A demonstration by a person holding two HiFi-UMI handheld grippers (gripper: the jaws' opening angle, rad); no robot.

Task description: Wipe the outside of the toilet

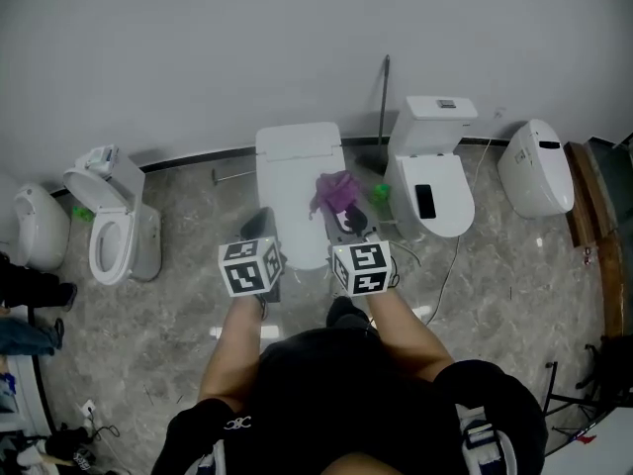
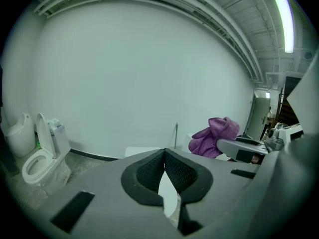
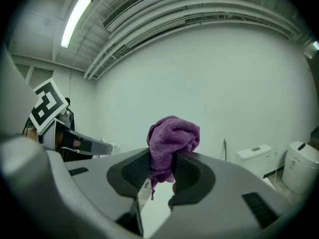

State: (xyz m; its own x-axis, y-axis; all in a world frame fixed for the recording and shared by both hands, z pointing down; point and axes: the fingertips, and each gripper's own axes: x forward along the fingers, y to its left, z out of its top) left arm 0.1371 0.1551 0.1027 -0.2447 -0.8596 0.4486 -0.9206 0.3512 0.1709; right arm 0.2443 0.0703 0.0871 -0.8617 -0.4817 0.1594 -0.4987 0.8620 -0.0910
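Between my right fingers the purple cloth (image 3: 172,136) is pinched tight, bunched above the pads with a short tail hanging below. So my right gripper (image 3: 163,164) is clenched on the cloth. My left gripper (image 2: 164,158), just beside it, is closed on nothing, its pads meeting at the tips.

Just ahead of and below both sets of fingers stands the toilet (image 1: 297,181), lid down. The cloth is over its right edge; I cannot tell whether it touches. I judge this to be the approach, with no wiping begun. Next I should lower the cloth onto the porcelain and press it flat before stroking.

Farther off, an open-lidded toilet (image 1: 117,231) stands to my left and another white toilet (image 1: 430,181) to my right, against the wall (image 1: 198,47).
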